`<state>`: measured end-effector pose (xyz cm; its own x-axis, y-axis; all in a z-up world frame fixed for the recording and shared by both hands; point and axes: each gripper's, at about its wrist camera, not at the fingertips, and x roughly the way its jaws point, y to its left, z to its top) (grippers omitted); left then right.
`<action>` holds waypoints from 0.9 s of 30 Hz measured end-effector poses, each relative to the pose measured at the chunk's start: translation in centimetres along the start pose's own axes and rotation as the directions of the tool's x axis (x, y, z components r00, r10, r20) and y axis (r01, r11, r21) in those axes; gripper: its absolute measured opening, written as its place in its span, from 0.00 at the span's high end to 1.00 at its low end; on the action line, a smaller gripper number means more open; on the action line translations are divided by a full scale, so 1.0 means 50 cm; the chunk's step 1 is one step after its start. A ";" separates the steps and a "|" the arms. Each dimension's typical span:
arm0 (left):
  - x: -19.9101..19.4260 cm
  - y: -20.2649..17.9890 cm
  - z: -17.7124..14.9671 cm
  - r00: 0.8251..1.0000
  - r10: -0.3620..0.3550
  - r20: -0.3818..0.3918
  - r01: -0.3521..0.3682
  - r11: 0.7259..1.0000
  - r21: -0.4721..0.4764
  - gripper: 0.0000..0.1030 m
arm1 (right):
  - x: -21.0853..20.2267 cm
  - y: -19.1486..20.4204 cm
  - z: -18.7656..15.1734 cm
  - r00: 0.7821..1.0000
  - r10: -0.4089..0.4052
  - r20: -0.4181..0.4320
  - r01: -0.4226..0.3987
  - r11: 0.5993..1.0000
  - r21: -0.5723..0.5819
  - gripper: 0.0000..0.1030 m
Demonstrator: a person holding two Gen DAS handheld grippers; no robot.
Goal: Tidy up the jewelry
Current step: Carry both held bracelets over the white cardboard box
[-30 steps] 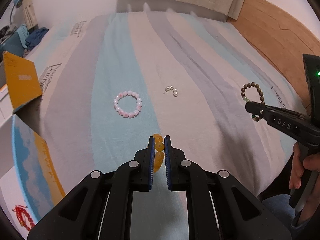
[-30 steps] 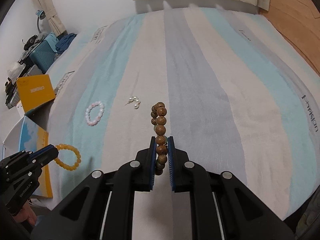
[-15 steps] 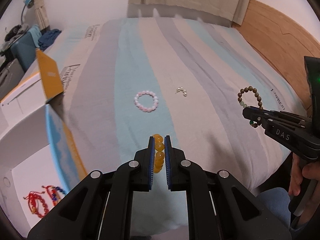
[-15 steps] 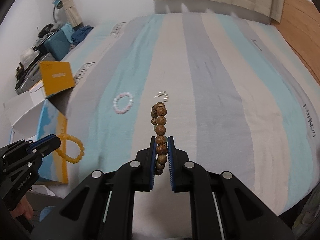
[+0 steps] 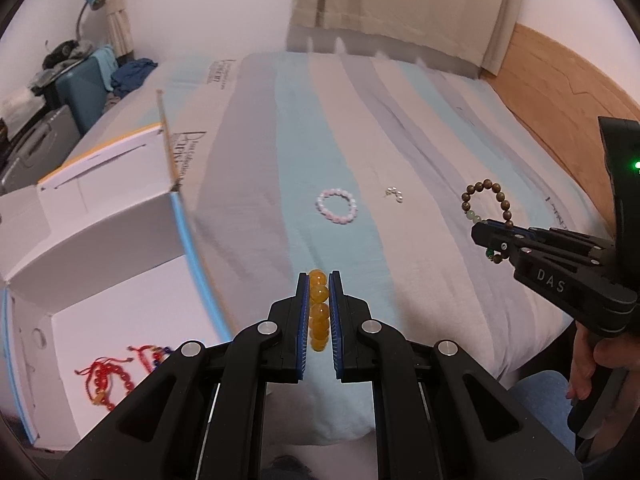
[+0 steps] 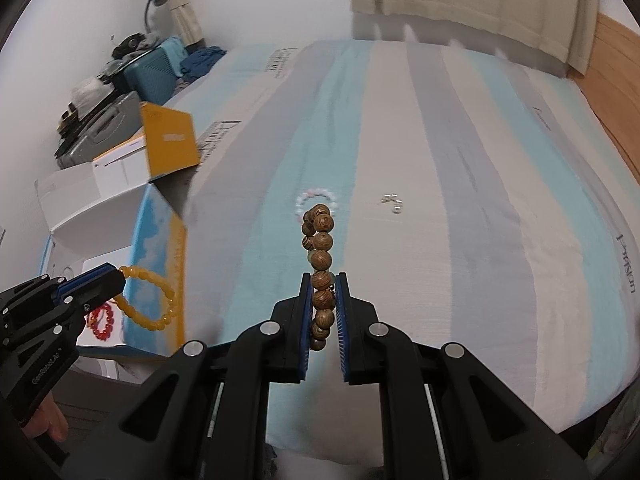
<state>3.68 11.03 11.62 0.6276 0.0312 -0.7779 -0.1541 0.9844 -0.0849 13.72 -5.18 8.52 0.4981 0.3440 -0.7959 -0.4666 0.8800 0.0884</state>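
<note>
1. Left gripper (image 5: 319,280): jaws clamped on the amber bead bracelet (image 5: 318,312), which hangs in the air beside the open box (image 5: 100,216); in the right wrist view the loop droops from the fingertips in front of the box's blue and yellow side.
2. Right gripper (image 6: 323,280): jaws clamped on the brown wooden bead bracelet (image 6: 320,248), held clear above the striped bedspread (image 6: 460,200); the loop stands up past the fingertips.
3. Pink bead bracelet (image 5: 337,210): flat on a light blue stripe, mid-bed.
4. Pearl earrings (image 5: 394,194): small cluster just to the right of the pink bracelet, apart from it.
5. Red bracelets (image 5: 108,376): on the white floor of the box.
</note>
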 end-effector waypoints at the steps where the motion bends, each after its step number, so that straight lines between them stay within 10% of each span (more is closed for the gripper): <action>1: -0.009 0.011 -0.003 1.000 0.005 0.005 -0.005 1.000 -0.006 0.92 | -0.001 0.017 0.000 1.000 0.004 0.002 -0.004 1.000 -0.009 0.90; 27: -0.142 0.347 -0.101 0.989 0.144 0.022 -0.137 0.969 -0.205 0.92 | 0.027 0.437 -0.002 0.992 0.125 -0.026 -0.128 0.960 -0.250 0.90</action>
<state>-7.29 27.00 12.51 0.6155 0.1764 -0.7682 -0.3918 0.9142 -0.1039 4.11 14.45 9.31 0.4165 0.4428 -0.7940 -0.6944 0.7187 0.0366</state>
